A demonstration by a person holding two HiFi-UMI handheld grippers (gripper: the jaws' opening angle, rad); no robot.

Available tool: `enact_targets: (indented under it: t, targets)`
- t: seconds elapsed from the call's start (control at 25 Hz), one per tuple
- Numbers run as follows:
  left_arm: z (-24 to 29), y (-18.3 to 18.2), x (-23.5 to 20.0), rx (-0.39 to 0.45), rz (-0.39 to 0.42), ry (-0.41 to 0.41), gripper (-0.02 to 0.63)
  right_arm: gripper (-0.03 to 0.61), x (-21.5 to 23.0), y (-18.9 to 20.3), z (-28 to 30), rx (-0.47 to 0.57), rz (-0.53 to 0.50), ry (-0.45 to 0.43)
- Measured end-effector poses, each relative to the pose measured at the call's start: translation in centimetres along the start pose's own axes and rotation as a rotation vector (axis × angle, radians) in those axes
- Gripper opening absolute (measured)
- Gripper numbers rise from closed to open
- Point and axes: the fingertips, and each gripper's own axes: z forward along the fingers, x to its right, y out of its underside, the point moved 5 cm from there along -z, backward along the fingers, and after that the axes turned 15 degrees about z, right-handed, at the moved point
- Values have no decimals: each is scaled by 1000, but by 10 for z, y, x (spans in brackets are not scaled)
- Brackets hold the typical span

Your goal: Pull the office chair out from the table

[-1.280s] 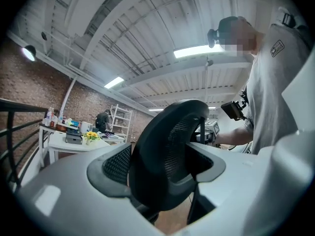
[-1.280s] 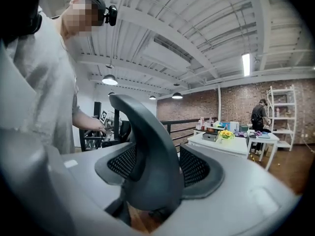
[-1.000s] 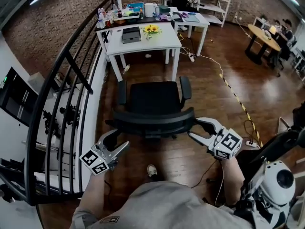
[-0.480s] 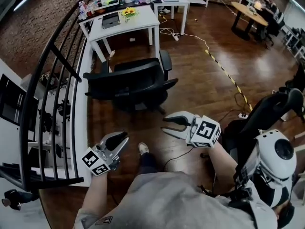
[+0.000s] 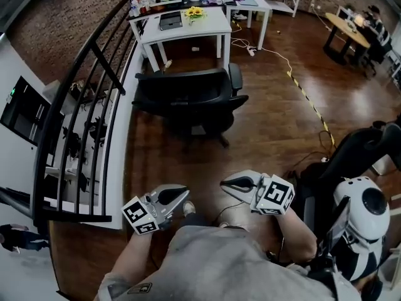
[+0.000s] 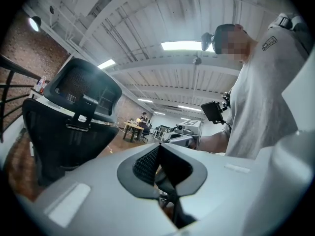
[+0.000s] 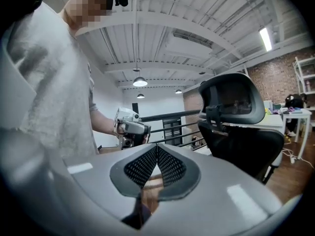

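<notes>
Office chair (image 5: pixel 188 94) apart from the table (image 5: pixel 210 25)

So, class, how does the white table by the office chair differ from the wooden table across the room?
The white table is rectangular; the wooden table looks rounded. The white table carries sunflowers; people sit at the wooden table. Both stand on the wood floor.

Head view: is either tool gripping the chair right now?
No: the left tool and right tool are shut on nothing, with open floor between them and the office chair.
</notes>
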Motion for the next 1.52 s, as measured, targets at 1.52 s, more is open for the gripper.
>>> enact_targets:
  t: [1.52]
  targets:
    - [-34,22,45,-46,-140,250,2,5,-85,37,73,-70,95,-29]
